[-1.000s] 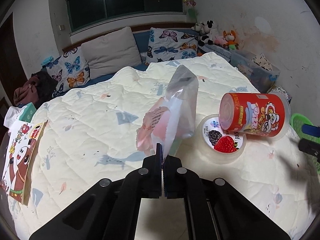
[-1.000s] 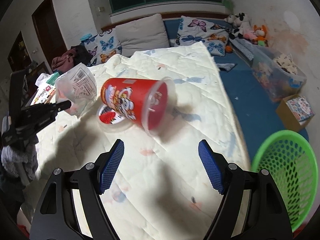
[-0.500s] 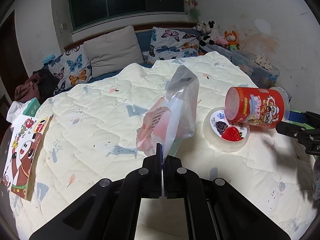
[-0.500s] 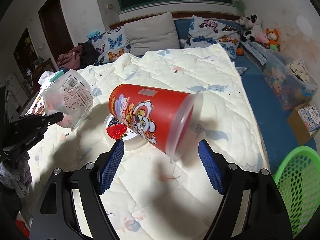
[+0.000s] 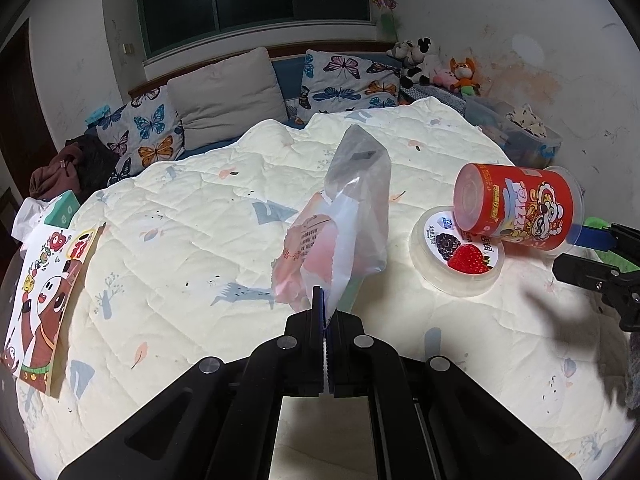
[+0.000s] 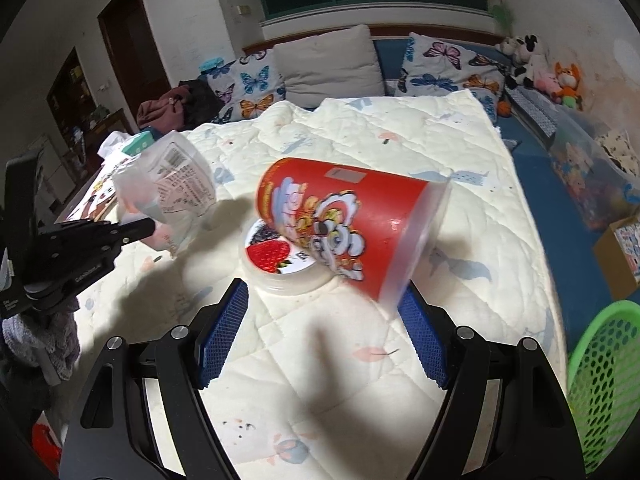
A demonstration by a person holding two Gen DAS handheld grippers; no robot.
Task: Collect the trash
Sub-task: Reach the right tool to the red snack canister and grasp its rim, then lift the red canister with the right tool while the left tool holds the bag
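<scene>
- Left gripper point(image 5: 325, 312): jaws pressed together on the lower edge of a crumpled plastic bag point(image 5: 344, 216). Bag is clear with pink print, standing up above the quilt point(image 5: 180, 216).
- Same bag seen from the right wrist view point(image 6: 168, 188), pinched at the tip of the left gripper point(image 6: 140, 227), off to the left of the tub.
- Right gripper point(image 6: 324, 332): jaws spread wide, blue pads either side of the red snack tub point(image 6: 340, 224). Right pad point(image 6: 424, 344) sits just at the tub's clear rim; cannot tell if it touches. Left pad point(image 6: 224, 336) is apart from the tub.
- Red snack tub point(image 5: 516, 204) lies tilted on its side, closed end leaning over a round lid point(image 5: 452, 256) with a strawberry and blackberry picture.
- Round lid point(image 6: 280, 264) lies flat on the quilt, partly covered by the tub.
- Green mesh basket point(image 6: 600, 384) sits off the bed's right edge, lower right in the right wrist view.
- Cartoon-bear paper bag point(image 5: 44, 296) lies at the quilt's left edge.
- Butterfly pillows point(image 5: 140, 136) and a plain pillow point(image 5: 228, 96) sit at the head of the bed.
</scene>
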